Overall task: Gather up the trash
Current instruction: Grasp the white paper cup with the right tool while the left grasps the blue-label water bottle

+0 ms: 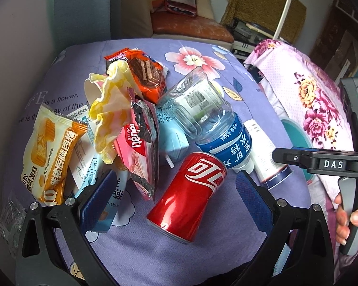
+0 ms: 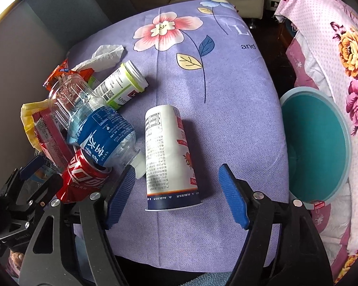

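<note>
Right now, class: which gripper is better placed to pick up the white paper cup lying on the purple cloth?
Right. The right gripper is open astride the white paper cup; the left gripper frames the red can.

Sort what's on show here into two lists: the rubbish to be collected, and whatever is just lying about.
Part of the job:
- red can
- water bottle
- white paper cup
- green-labelled bottle
- wafer wrappers
- crumpled tissue
- teal bin

Just lying about:
- purple flowered sheet
- pink floral cloth
- sofa cushion
</note>
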